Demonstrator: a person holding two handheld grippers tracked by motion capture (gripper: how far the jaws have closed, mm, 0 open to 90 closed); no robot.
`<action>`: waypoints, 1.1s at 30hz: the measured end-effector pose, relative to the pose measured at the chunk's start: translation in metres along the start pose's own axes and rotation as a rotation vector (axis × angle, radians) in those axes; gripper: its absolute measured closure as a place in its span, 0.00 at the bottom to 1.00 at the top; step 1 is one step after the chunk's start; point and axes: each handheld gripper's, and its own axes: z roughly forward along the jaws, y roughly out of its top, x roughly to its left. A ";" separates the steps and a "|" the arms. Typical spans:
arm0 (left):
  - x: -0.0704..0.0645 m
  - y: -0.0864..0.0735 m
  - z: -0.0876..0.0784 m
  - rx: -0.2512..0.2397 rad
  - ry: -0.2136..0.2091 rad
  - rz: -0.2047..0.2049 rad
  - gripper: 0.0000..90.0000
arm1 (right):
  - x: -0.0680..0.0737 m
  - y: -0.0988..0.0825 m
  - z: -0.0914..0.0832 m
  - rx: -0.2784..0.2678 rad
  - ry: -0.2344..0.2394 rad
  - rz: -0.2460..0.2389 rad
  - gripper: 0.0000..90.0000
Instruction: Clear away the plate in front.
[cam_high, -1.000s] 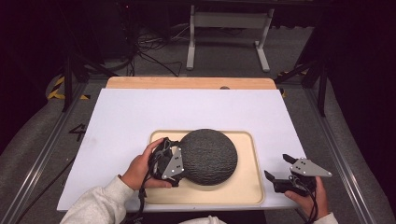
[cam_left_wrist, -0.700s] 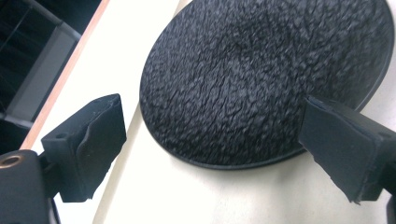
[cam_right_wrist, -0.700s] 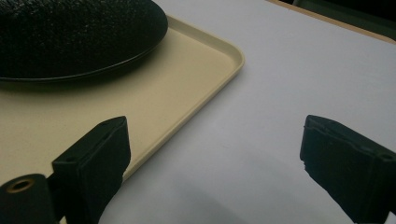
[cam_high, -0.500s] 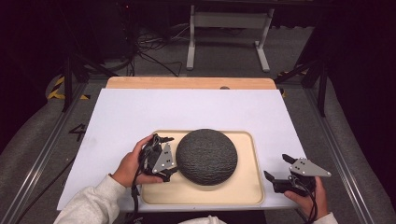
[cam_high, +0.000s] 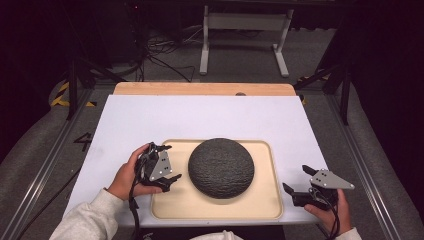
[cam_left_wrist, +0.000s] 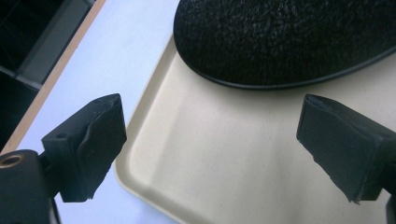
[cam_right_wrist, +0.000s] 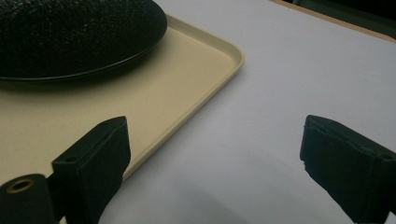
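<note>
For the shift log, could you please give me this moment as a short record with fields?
surface: white sheet over a wooden table
tray: beige tray, flat on the sheet
object: dark textured dome resting on the tray, nothing gripping it
left gripper: left gripper, open, at the tray's left edge, beside the dome, apart from it
right gripper: right gripper, open, above the sheet just right of the tray, holding nothing

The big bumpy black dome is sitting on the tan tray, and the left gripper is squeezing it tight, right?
Not quite. The black dome does sit on the tan tray, but the left gripper isn't squeezing it. The left gripper view shows its jaws wide open over bare tray, with the dome beyond them, untouched.
</note>
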 end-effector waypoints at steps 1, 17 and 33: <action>0.000 -0.002 -0.001 0.002 0.001 0.000 0.10 | 0.000 0.000 0.000 0.000 0.001 0.000 0.10; 0.009 -0.038 -0.009 0.050 0.035 -0.079 0.10 | 0.000 0.000 0.000 0.002 0.003 -0.003 0.10; 0.015 -0.068 -0.024 0.042 0.057 -0.180 0.10 | 0.000 -0.001 0.001 0.003 0.002 -0.005 0.10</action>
